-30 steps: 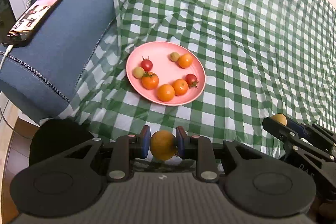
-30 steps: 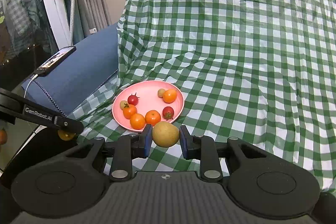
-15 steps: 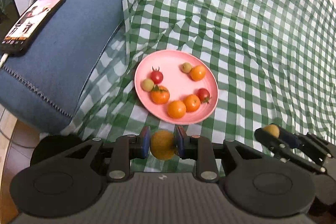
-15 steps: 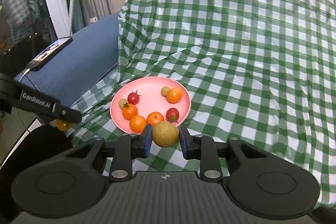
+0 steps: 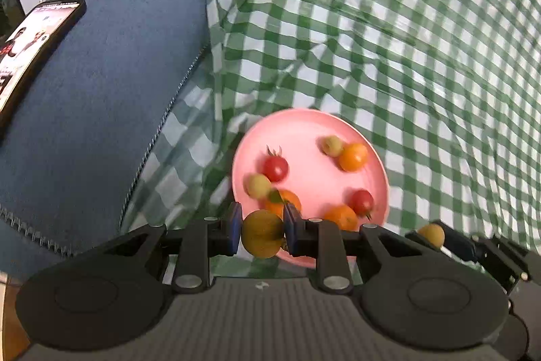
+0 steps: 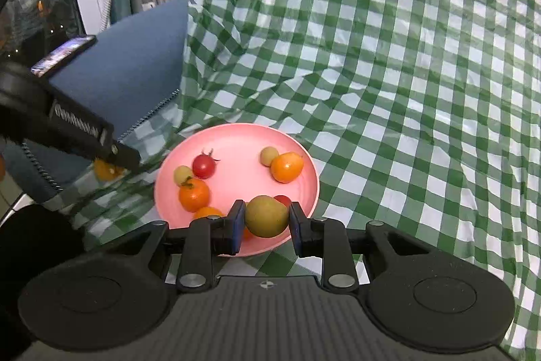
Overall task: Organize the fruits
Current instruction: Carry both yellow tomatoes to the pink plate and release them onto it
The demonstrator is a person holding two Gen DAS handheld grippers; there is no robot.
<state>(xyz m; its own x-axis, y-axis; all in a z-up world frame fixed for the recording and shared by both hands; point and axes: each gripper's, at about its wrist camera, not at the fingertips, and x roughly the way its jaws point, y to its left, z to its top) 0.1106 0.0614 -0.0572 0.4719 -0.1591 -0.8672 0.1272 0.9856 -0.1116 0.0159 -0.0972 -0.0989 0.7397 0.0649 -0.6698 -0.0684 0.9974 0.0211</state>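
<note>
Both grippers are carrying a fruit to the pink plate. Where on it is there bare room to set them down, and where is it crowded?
The pink plate is bare in its middle, between the red tomato and the orange tomato, and along its far rim. The near edge is crowded: orange fruits and another red tomato cluster there.

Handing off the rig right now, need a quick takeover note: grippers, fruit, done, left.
Left gripper: shut on a yellow-brown fruit, at the near-left rim of the pink plate.
Right gripper: shut on a yellow-green fruit, over the plate's near edge.
Plate sits on the green checked cloth, next to a blue cushion with a phone on it.
Done: seven small fruits on the plate: two red, three orange, two pale green.
Left: set both held fruits on the plate, probably in the open middle, then release.
</note>
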